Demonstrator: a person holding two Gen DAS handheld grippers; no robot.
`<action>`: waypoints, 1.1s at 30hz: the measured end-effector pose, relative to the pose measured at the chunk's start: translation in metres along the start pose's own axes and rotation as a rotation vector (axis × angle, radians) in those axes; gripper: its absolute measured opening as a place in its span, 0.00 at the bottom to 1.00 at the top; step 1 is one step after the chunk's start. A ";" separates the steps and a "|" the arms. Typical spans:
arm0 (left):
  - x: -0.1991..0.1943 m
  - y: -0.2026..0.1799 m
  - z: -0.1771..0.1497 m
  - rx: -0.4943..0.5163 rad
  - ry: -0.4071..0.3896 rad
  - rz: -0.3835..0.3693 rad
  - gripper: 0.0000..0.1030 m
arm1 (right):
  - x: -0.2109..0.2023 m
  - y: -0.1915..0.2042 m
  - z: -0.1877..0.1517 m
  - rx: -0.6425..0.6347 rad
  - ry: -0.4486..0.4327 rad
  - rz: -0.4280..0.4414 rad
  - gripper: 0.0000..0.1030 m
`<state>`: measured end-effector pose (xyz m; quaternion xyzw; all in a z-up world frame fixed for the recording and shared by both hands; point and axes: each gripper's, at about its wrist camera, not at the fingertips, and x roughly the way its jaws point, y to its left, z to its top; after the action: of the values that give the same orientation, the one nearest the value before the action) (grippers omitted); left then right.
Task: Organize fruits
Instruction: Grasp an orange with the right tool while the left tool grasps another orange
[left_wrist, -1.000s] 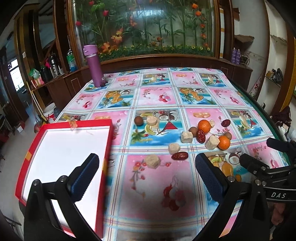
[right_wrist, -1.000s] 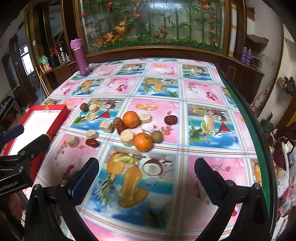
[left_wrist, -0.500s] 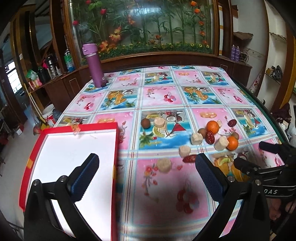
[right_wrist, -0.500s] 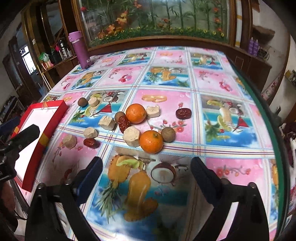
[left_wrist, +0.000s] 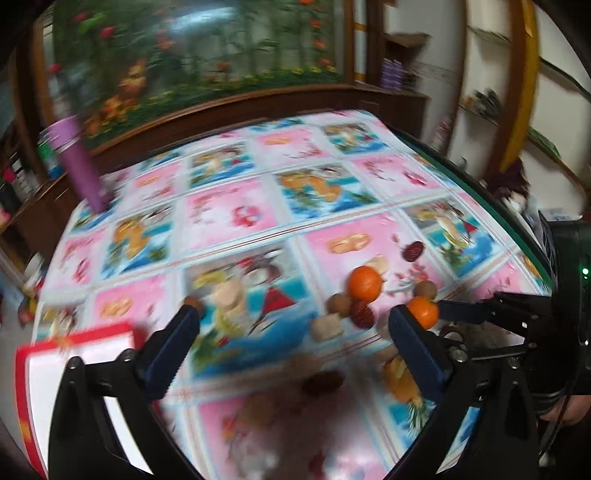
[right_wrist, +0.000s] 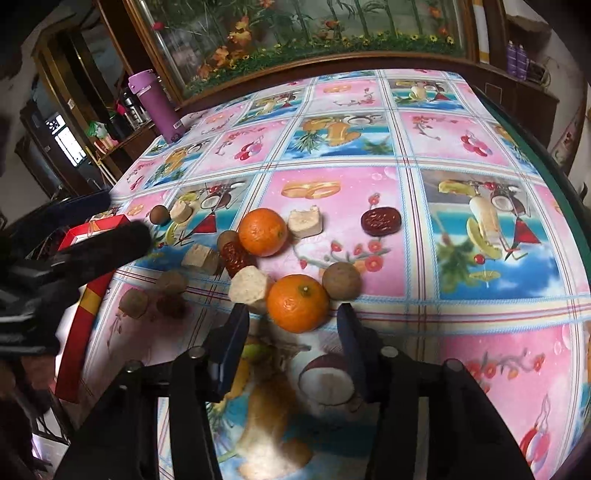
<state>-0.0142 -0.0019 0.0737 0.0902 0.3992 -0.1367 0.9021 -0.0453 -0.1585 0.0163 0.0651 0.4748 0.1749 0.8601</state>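
I am at the pick-up step: my right tongs are lined up on the near orange, one pad at its nine o'clock side and one at its three o'clock side. The jaws have just been closing, with the orange's near edge between them. I still see a sliver of cloth on either side of the fruit, so I judge the pads are not yet pressing; nothing is pinched. In the left wrist view the same orange sits right at the tip of the right tongs.

My left tongs are spread wide and hold nothing. Their picture is smeared, so I read little from it beyond the red tray at seven o'clock and the fruit at two o'clock.

Next, I think I must push the right tongs a little further toward twelve o'clock, so the pads sit at the orange's widest part, then finish the squeeze and lift. The pale chunk touches the orange at ten o'clock and a brown round fruit lies just beside it at two o'clock; a sloppy approach could nudge either.

The orange is round, glossy and bright, with a small green stem scar on top. It will likely roll if caught off-centre. It rests on the desk, at the near edge of the cluster. A second orange lies beyond it at eleven o'clock, near a red date. The tray waits at nine o'clock, well apart.
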 end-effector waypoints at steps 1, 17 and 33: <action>0.007 -0.003 0.004 0.029 0.019 -0.016 0.86 | 0.000 -0.001 0.001 -0.006 -0.002 -0.008 0.38; 0.088 -0.038 0.026 0.171 0.229 -0.174 0.45 | 0.001 -0.012 0.003 -0.011 -0.029 0.067 0.36; 0.081 -0.038 0.024 0.122 0.192 -0.233 0.34 | -0.002 -0.014 0.001 0.014 -0.029 0.091 0.30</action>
<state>0.0429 -0.0583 0.0276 0.1105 0.4821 -0.2554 0.8307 -0.0422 -0.1722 0.0146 0.0953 0.4599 0.2094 0.8576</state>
